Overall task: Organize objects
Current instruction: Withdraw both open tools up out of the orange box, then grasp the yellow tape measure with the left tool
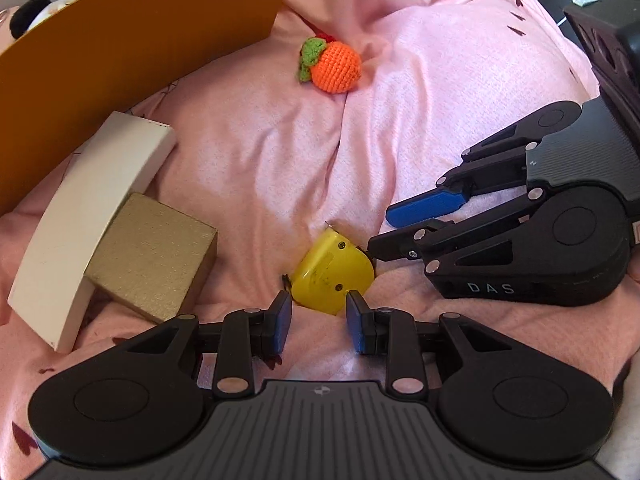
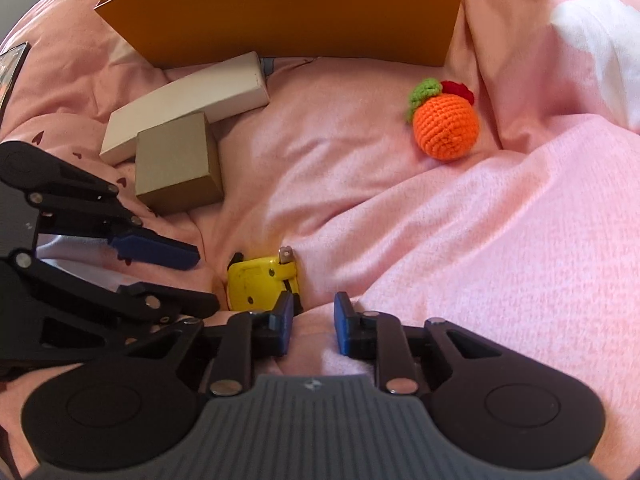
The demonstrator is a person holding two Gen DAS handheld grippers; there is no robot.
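Observation:
A yellow tape measure (image 1: 331, 276) lies on the pink blanket; it also shows in the right wrist view (image 2: 260, 282). My left gripper (image 1: 319, 322) is open and empty, its fingertips just short of the tape measure. My right gripper (image 2: 313, 322) is open and empty, its left pad close beside the tape measure. In the left wrist view the right gripper (image 1: 384, 232) comes in from the right, its lower finger touching the tape measure. A crocheted orange fruit (image 1: 335, 63) lies farther back, also seen in the right wrist view (image 2: 444, 124).
A gold box (image 1: 154, 256) leans on a white box (image 1: 92, 216) at the left, in front of a large orange box (image 1: 132, 52). The pink blanket (image 1: 420, 92) is rumpled. Plush toys (image 1: 36, 12) show behind the orange box. The left gripper (image 2: 172, 276) enters the right wrist view.

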